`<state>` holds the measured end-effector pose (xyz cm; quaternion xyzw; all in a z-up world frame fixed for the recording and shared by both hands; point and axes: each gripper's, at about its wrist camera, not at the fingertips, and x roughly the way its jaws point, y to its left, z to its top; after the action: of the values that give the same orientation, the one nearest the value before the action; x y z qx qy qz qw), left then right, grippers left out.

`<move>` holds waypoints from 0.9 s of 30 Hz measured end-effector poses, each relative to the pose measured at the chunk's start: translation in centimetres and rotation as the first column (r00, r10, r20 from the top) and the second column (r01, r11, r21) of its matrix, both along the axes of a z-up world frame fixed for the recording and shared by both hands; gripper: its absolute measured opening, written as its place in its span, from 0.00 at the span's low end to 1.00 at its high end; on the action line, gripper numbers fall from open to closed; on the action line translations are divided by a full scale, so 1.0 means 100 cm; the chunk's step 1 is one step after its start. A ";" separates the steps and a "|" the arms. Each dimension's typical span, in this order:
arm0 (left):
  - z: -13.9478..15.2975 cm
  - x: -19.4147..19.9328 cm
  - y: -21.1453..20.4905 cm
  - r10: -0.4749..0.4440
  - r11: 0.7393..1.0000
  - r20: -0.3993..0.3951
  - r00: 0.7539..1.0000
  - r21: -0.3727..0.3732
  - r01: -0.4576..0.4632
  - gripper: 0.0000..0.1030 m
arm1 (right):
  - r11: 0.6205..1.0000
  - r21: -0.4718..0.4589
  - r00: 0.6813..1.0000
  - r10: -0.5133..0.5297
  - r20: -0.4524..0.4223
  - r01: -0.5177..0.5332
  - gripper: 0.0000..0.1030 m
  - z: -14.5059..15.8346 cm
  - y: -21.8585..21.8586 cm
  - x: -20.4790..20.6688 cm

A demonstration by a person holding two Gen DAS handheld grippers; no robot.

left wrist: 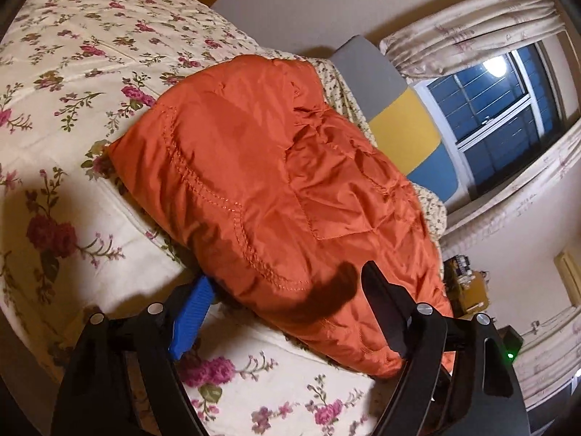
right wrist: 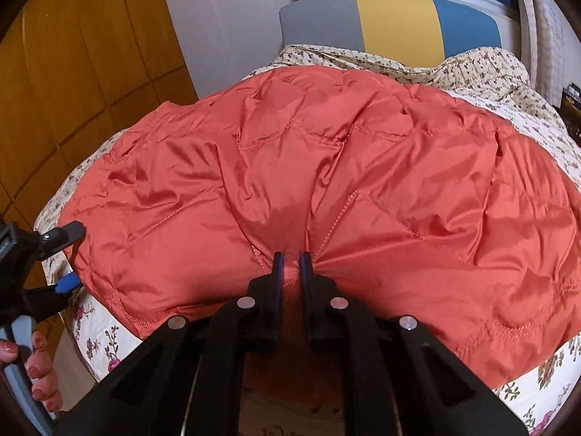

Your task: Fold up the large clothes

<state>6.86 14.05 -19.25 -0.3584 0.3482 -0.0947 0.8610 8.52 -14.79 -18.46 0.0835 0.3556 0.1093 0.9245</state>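
Note:
An orange quilted puffer jacket (left wrist: pixel 261 189) lies spread on a floral bedspread (left wrist: pixel 72 72); it fills the right wrist view (right wrist: pixel 326 189). My left gripper (left wrist: pixel 287 290) is open, its jaws wide apart around the jacket's near corner, one blue-padded finger (left wrist: pixel 192 312) on the bedspread beside the hem, the other over the fabric. It also shows at the left edge of the right wrist view (right wrist: pixel 70 258), open at the jacket's left edge. My right gripper (right wrist: pixel 290 267) is shut on a pinch of the jacket's near edge, with fabric bunched between its pads.
A grey, yellow and blue headboard (right wrist: pixel 392 21) stands behind the bed. Wooden wardrobe doors (right wrist: pixel 83 54) are to the left. A window with curtains (left wrist: pixel 501 109) is at the right. A crumpled floral pillow or sheet (right wrist: pixel 483 69) lies beyond the jacket.

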 end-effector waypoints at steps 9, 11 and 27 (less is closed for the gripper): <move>-0.007 0.022 0.015 0.097 0.976 0.033 0.995 -0.200 -0.089 0.74 | 0.999 0.037 1.000 0.009 -0.005 -0.009 0.07 0.001 -0.006 0.001; -0.009 0.027 0.017 0.119 0.970 0.023 0.993 -0.214 -0.112 0.67 | 0.999 0.047 1.000 0.009 -0.005 -0.009 0.07 0.001 -0.007 0.001; 0.080 0.009 -0.037 0.044 0.992 0.260 0.965 0.102 -0.072 0.25 | 0.994 0.108 1.000 0.007 -0.019 -0.005 0.07 -0.006 -0.021 0.004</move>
<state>7.72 10.30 -11.20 -0.3050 0.2276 -0.0958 0.9198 8.94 -16.86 -19.04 0.1332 0.3584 0.1302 0.9148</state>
